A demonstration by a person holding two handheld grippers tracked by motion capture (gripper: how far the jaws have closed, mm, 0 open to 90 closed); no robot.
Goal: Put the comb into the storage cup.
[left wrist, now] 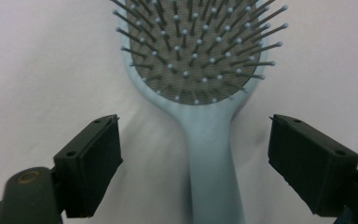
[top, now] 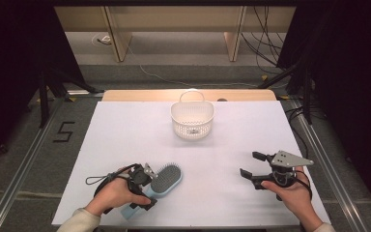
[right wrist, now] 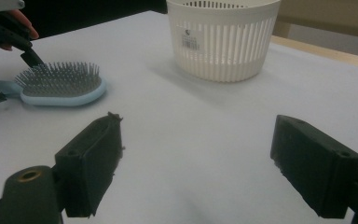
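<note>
Two jaws of the left hand-held gripper [left wrist: 193, 154] stood apart around the handle of the hairbrush [top: 160, 183], near left on the table [top: 125, 135], bristles up, ready for gripping; the right hand-held gripper [top: 251, 166] waited wide open.

The hairbrush [top: 160, 182] lies on the table [top: 125, 130], its handle between the jaws of the left gripper [top: 144, 186], not touching them. Its head points away from that gripper. The basket [top: 192, 120] stands well beyond the right gripper [top: 251, 166], ahead and to its left.
</note>
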